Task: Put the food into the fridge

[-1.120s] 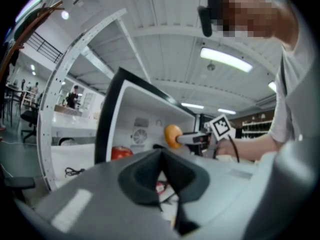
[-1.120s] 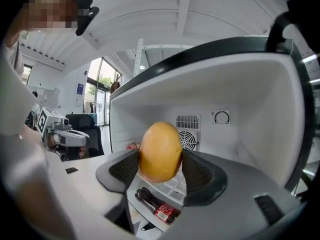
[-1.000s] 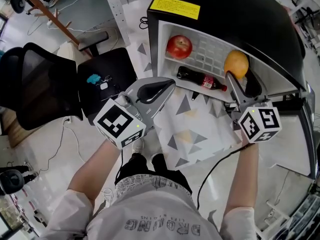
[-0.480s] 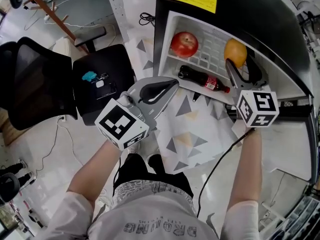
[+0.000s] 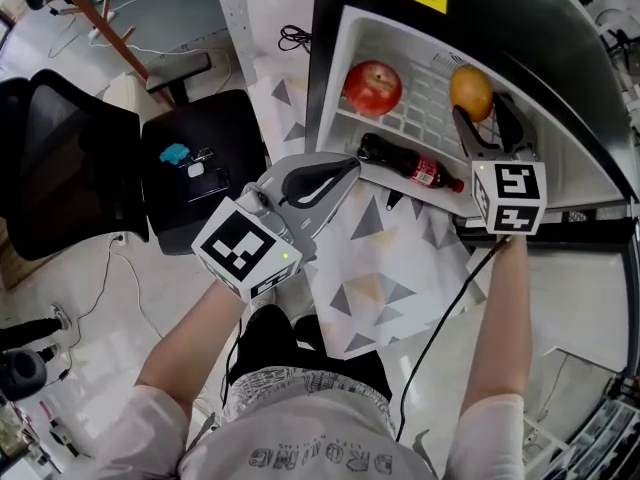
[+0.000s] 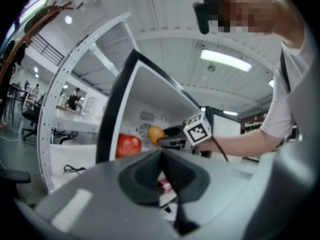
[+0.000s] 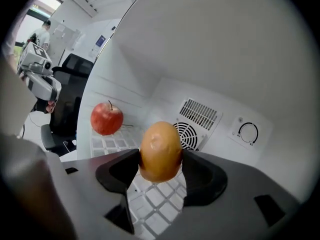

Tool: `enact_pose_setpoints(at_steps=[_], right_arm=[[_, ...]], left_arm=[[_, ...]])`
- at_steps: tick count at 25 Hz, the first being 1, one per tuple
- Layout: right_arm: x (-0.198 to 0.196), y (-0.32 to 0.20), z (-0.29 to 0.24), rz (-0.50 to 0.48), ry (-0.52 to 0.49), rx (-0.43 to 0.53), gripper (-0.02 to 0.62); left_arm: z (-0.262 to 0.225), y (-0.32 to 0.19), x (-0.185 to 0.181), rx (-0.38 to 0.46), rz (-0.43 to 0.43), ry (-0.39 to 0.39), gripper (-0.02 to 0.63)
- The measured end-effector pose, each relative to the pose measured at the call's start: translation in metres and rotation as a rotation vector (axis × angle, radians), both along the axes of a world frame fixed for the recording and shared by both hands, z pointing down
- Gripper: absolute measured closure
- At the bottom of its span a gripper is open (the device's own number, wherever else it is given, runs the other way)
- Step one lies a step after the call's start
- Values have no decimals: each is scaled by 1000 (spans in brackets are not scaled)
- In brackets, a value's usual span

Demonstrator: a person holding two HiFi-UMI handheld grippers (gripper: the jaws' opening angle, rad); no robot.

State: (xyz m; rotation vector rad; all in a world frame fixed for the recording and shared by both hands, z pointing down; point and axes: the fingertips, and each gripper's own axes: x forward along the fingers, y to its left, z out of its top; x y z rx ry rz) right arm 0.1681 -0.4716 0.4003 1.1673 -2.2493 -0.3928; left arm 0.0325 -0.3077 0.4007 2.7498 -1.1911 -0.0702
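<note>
A small black fridge (image 5: 520,38) stands open, white inside. A red apple (image 5: 372,87) (image 7: 106,118) (image 6: 129,146) rests on its wire shelf (image 5: 420,108). Below the shelf, at the fridge's front edge, lies a cola bottle (image 5: 410,163). My right gripper (image 5: 482,116) (image 7: 161,171) is inside the fridge, shut on an orange (image 5: 471,91) (image 7: 160,150) held above the shelf. Outside the fridge, my left gripper (image 5: 325,176) (image 6: 161,176) is shut with nothing in it, its tips close to the bottle's base.
A patterned white cloth (image 5: 385,258) covers the floor before the fridge. A black office chair (image 5: 70,168) and a black stool (image 5: 205,158) with small items stand at the left. A cable (image 5: 430,338) trails from the right gripper. Fan vents (image 7: 192,121) and a dial (image 7: 248,132) sit on the fridge's back wall.
My right gripper has carried the orange deeper into the fridge, over the shelf. The left gripper has hardly moved.
</note>
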Motion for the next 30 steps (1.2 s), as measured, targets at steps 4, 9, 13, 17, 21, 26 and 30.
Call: enact_pose_setpoints(at_steps=[4, 9, 13, 17, 21, 26, 30], right_arm=[[2, -15, 7, 5, 74, 28, 331], [2, -28, 13, 3, 171, 74, 330], [2, -36, 20, 1, 217, 81, 330], [2, -43, 22, -5, 267, 87, 330], [0, -47, 29, -18, 354, 99, 330], [2, -50, 34, -26, 408, 93, 330], [2, -50, 33, -22, 431, 93, 330]], left_arm=[[10, 0, 0, -6, -3, -14, 598], [17, -4, -1, -2, -12, -19, 598], [21, -7, -2, -4, -20, -15, 598], [23, -9, -4, 0, -25, -21, 598], [21, -11, -2, 3, -33, 1, 598], [20, -12, -1, 1, -37, 1, 598], [21, -12, -2, -5, -29, -28, 598]])
